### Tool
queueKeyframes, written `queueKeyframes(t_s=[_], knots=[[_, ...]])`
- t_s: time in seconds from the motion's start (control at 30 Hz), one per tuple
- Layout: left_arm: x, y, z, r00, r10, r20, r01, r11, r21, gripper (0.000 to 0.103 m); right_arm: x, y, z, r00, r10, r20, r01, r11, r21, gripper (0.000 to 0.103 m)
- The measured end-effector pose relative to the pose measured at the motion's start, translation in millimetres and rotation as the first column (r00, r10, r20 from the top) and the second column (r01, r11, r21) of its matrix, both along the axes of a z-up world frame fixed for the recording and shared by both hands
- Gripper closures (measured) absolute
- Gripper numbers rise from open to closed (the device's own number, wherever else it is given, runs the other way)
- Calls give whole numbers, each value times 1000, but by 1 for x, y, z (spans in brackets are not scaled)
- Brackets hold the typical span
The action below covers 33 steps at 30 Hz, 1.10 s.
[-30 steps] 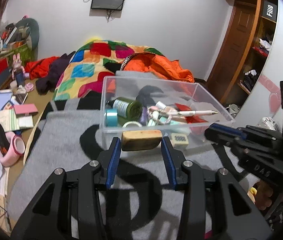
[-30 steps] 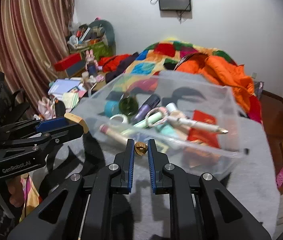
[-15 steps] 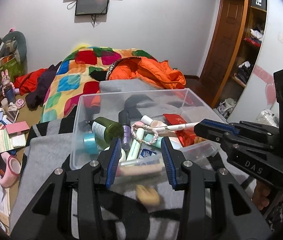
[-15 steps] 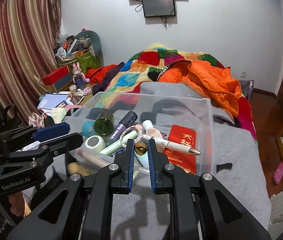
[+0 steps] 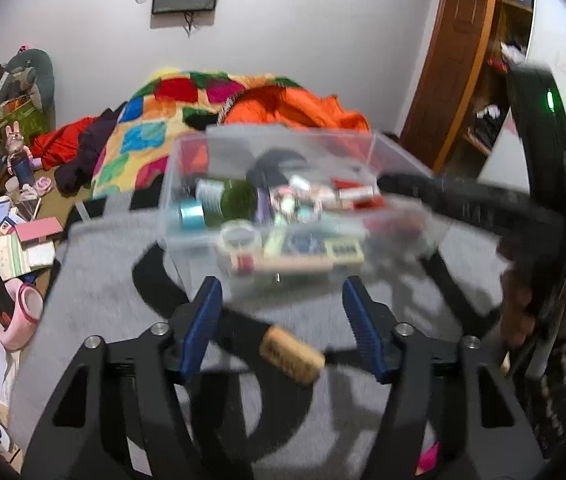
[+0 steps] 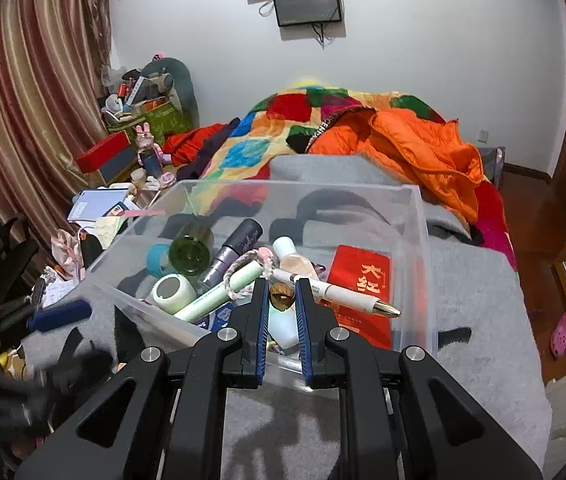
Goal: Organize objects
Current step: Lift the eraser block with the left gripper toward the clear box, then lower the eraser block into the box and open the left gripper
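The cork [image 5: 291, 354] lies loose on the grey blanket [image 5: 95, 288], between the blue pads of your left hand-held gripper [image 5: 283, 330] and touching neither; those jaws have just been opening and now stand wide around it. It sits on the near side of the clear plastic bin [image 5: 187, 184], outside it.

Your right hand-held gripper [image 6: 282, 300] is pinched narrow on a small brown nut-like piece [image 6: 282, 297], held over the near edge of the bin and above a pale bottle in it.

The left wrist view is blurred; it alone shows the cork, and it catches the right tool as a dark smear at the right with a hand [image 5: 523, 308] on its handle. The right wrist view is sharp and shows inside the bin: a white pen [image 6: 335, 292] with a gold tip, a red envelope [image 6: 363, 280], a green bottle [image 6: 191, 250], a purple tube [image 6: 239, 244]. At its left edge one blue pad [image 6: 61, 314] of the left tool shows.
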State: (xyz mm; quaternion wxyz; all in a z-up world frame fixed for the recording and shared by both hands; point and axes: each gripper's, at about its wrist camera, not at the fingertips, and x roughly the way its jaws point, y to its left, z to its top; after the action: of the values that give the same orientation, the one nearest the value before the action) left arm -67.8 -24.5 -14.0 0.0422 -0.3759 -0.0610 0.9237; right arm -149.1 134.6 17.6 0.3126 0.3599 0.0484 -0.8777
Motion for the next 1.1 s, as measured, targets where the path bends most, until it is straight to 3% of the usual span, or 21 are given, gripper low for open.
queueKeyframes(t_s=[0.1,0.23,0.3,0.37,0.5,0.63,0.73,0.9,0.97,1.03,1.1], knots=[[-6,6,-23,997,-34,73,33,999,18,40,-2,0,-4,1000,-6,15,6,1000,5,91],[-13,11,-38,993,-50,104,47,998,37,40,2,0,-5,1000,-4,13,3,1000,12,91],[-14,13,-42,993,-52,108,47,998,46,45,3,0,-4,1000,-1,7,1,1000,21,91],[-12,16,-42,994,-51,98,48,998,27,60,4,-1,-4,1000,-2,-1,2,999,32,91],[-2,20,-40,996,-47,77,47,999,1,62,5,-1,-3,1000,-8,-14,9,999,41,85],[1,16,-28,997,-42,61,41,999,11,83,8,1,-2,1000,-9,-23,10,999,38,74],[0,11,-13,999,-44,24,43,999,28,84,12,4,1,1000,-5,-30,6,1000,28,68],[0,8,-2,999,-52,14,52,998,24,83,18,10,8,998,-8,-54,9,1000,9,57],[2,8,-7,997,-70,41,69,997,43,69,20,13,10,998,-13,-63,13,1000,4,55],[4,10,-14,997,-61,54,60,998,27,46,22,17,13,997,-17,-69,17,1000,-8,52],[5,15,-25,995,-68,78,68,998,-4,42,24,21,15,997,-19,-69,17,1000,-19,47]])
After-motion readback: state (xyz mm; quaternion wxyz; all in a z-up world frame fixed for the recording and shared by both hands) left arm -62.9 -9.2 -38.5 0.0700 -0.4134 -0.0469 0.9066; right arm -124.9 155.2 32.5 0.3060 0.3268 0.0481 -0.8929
